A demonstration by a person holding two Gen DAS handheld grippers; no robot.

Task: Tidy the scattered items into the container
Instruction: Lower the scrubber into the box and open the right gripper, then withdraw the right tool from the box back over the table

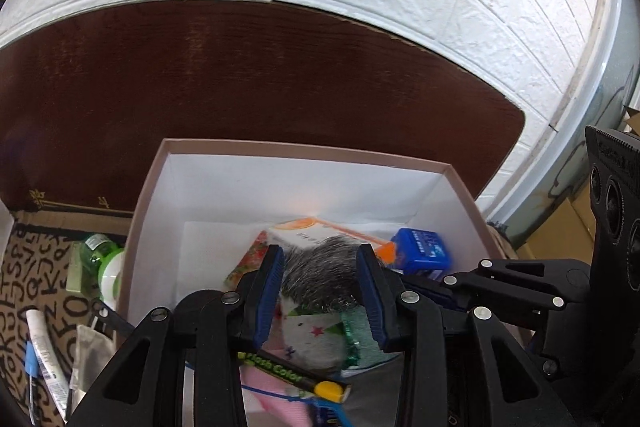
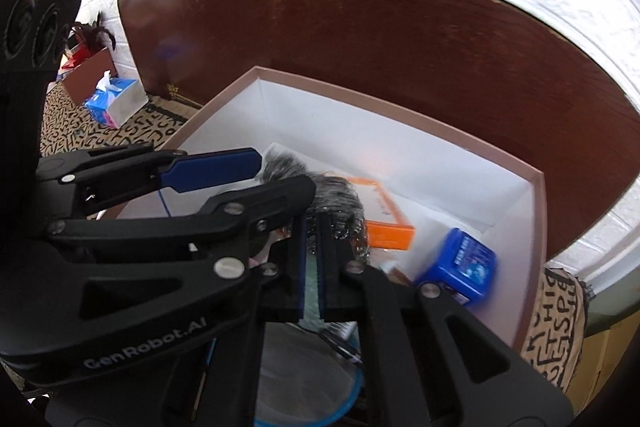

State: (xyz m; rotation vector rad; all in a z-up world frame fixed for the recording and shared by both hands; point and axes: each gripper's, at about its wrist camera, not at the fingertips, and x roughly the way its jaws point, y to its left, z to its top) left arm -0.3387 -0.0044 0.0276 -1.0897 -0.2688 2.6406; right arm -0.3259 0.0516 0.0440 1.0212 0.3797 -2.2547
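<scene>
A pink-rimmed white box (image 1: 256, 149) holds a grey furry item (image 1: 320, 273), an orange-and-white packet (image 1: 308, 229), a blue case (image 1: 422, 251), a star-patterned cloth (image 1: 316, 337) and a black "Flash Color" marker (image 1: 292, 375). My left gripper (image 1: 320, 291) is open above the box, its fingers either side of the furry item. My right gripper (image 2: 312, 267) hangs over the same box (image 2: 400, 107) with its blue pads nearly together on a thin teal-green strip (image 2: 312, 287). The furry item (image 2: 340, 203), orange packet (image 2: 388, 231) and blue case (image 2: 460, 267) lie beyond it.
A green bottle (image 1: 98, 255), a white tube (image 1: 44, 355) and a small pouch (image 1: 90, 351) lie on the letter-patterned mat (image 1: 24, 267) left of the box. A dark wooden board (image 1: 240, 75) and a white brick wall stand behind. A tissue box (image 2: 116, 99) sits far left.
</scene>
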